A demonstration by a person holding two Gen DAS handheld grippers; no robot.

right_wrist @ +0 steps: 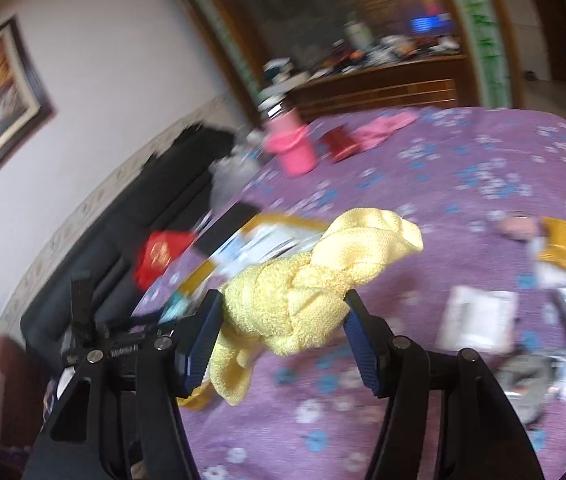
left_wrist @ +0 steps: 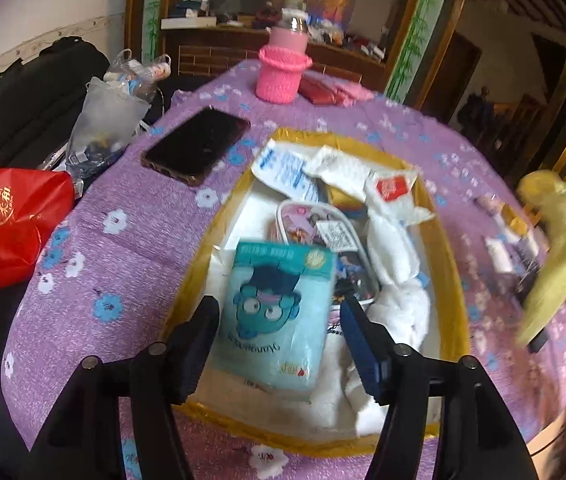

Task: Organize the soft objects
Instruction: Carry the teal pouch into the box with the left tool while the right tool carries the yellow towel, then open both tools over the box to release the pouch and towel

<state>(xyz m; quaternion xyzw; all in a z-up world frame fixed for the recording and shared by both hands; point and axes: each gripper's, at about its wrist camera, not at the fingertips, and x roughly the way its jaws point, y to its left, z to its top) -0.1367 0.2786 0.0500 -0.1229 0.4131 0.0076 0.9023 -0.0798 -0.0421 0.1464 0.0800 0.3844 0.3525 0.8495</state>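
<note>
While I carry the yellow knotted towel point(right_wrist: 315, 276) in my right tool point(right_wrist: 281, 328), both pads are pressed into its bulky middle, so the grip is on the thickest, firmest part. It looks light, soft and compressible; I judge the loose tail hanging below could snag or swing, so the knot is the right place to hold. My left tool point(left_wrist: 279, 344) stands open over the yellow-rimmed box point(left_wrist: 449, 264) on the purple bench point(left_wrist: 131, 216), with the teal packet point(left_wrist: 279, 312) lying between its fingers but not pinched. That packet looks slick and floppy; I would take it across its short sides.
</note>
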